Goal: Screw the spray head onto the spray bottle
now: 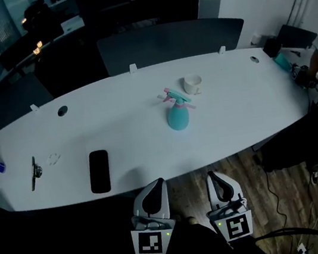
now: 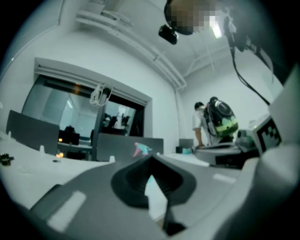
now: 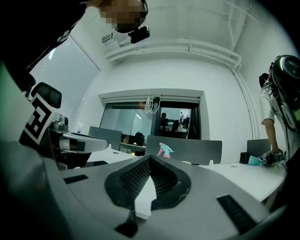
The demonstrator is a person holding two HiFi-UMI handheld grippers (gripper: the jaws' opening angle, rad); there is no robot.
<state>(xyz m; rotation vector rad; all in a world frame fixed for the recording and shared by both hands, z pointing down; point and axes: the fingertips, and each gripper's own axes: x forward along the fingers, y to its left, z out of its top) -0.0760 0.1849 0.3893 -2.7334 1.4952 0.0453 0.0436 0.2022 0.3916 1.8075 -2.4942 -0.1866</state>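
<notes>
Jaws on my left gripper (image 1: 155,183) are pressing together with nothing between them, and the left gripper view (image 2: 151,160) is showing the two dark pads meeting at a point. I am seeing the same on the right gripper (image 1: 213,175): its jaws are closing on nothing, pads touching tip to tip in its own view (image 3: 150,159). Both grippers are hanging side by side just off the near edge of the white table (image 1: 127,119), over the wooden floor (image 1: 279,194), and are pointing toward the tabletop. Beyond them, well apart from either tool, the teal spray bottle (image 1: 178,119) is standing upright near the middle of the table, with the pink and teal spray head (image 1: 175,96) sitting on top of it; I cannot tell whether it is threaded down. The spray head is also peeking above the jaws in both gripper views (image 2: 142,149) (image 3: 165,149). A white cup (image 1: 192,81) is standing just behind the bottle. To the left, a black phone (image 1: 99,170) is lying flat near the front edge. At the far right end of the table, a person (image 3: 277,105) is leaning over it.
</notes>
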